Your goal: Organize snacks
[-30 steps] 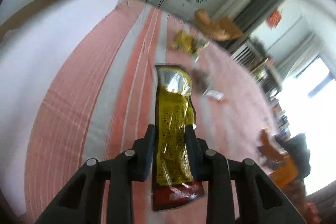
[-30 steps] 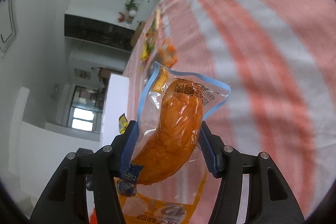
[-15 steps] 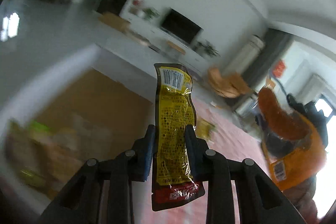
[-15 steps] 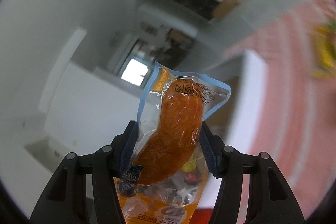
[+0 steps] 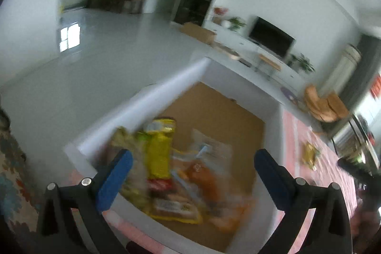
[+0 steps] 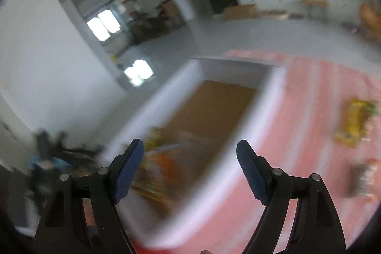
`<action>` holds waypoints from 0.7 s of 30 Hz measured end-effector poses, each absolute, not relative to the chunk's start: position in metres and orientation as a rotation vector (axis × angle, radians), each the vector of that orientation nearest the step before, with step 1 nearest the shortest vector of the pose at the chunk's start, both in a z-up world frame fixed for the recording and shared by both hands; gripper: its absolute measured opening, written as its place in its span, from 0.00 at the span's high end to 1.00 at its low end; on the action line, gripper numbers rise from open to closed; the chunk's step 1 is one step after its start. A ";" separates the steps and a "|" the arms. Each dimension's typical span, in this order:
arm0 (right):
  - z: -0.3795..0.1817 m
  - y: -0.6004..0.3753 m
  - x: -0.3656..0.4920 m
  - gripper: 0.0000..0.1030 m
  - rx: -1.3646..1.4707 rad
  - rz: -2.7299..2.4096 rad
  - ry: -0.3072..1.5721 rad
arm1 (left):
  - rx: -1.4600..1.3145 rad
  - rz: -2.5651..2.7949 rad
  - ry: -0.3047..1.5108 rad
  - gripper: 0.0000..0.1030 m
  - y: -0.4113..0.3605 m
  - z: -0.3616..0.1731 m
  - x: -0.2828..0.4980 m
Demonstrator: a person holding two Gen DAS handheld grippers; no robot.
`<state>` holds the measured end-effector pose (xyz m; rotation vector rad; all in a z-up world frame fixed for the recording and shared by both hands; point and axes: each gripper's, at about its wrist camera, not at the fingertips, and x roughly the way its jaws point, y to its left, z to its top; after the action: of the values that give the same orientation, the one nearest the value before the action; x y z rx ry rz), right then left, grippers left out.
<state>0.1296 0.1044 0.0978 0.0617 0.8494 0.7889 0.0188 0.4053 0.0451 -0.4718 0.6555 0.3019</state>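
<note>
A white box [image 5: 142,97] with a brown floor stands at the edge of the striped cloth. Several snack packets lie in it. The yellow packet [image 5: 159,154] and the orange sausage packet [image 5: 202,177] lie among them, blurred. My left gripper [image 5: 190,173] is open and empty above the box. My right gripper [image 6: 190,168] is open and empty over the box's [image 6: 262,111] near wall. More snacks stay on the cloth: a yellow pile [image 6: 354,120] and a dark packet [image 6: 364,177]. The pile also shows in the left wrist view [image 5: 309,154].
The pink and white striped cloth [image 6: 309,111] spreads right of the box. Grey floor [image 5: 95,58] lies beyond the box. A TV cabinet [image 5: 269,39] stands far off. The right gripper's dark body [image 5: 357,170] shows at the right edge.
Both grippers opened and let go of their packets. The yellow packet and the orange sausage packet now lie in the box. Both views swung toward the box.
</note>
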 end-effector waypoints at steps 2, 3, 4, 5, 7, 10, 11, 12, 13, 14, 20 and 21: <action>0.061 0.058 0.127 0.19 -0.028 0.649 0.821 | -0.418 0.211 0.646 0.02 0.360 0.054 0.022; 0.045 0.034 0.123 0.19 -0.075 0.573 0.809 | -0.399 0.162 0.637 0.02 0.338 0.061 0.023; 0.025 0.007 0.124 0.19 -0.126 0.485 0.805 | -0.369 0.080 0.627 0.02 0.302 0.069 0.034; 0.003 -0.025 0.126 0.19 -0.167 0.381 0.815 | -0.350 0.024 0.624 0.01 0.279 0.072 0.037; -0.028 -0.083 0.123 0.19 -0.187 0.222 0.855 | -0.299 -0.099 0.633 0.00 0.221 0.071 0.049; -0.062 -0.157 0.119 0.20 -0.142 0.041 0.893 | -0.224 -0.201 0.715 0.00 0.143 0.036 0.077; -0.068 -0.176 0.116 0.20 -0.129 0.000 0.893 | -0.205 -0.206 0.752 0.00 0.125 0.021 0.087; -0.071 -0.190 0.113 0.20 -0.122 -0.029 0.893 | -0.187 -0.198 0.808 0.00 0.100 -0.001 0.099; -0.074 -0.205 0.109 0.20 -0.118 -0.056 0.893 | -0.180 -0.193 0.840 0.00 0.089 -0.014 0.110; -0.077 -0.223 0.103 0.20 -0.112 -0.072 0.892 | -0.168 -0.186 0.883 0.01 0.077 -0.036 0.124; -0.082 -0.252 0.106 0.19 -0.042 -0.081 0.887 | 0.002 -0.156 0.943 0.01 0.024 -0.098 0.158; -0.084 -0.253 0.109 0.19 -0.036 -0.083 0.899 | 0.036 -0.154 0.943 0.01 0.019 -0.102 0.159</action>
<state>0.1093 -0.2534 -0.0840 -0.0362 0.8988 -0.0831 0.1593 0.0192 -0.1015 0.0355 0.9435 -0.1542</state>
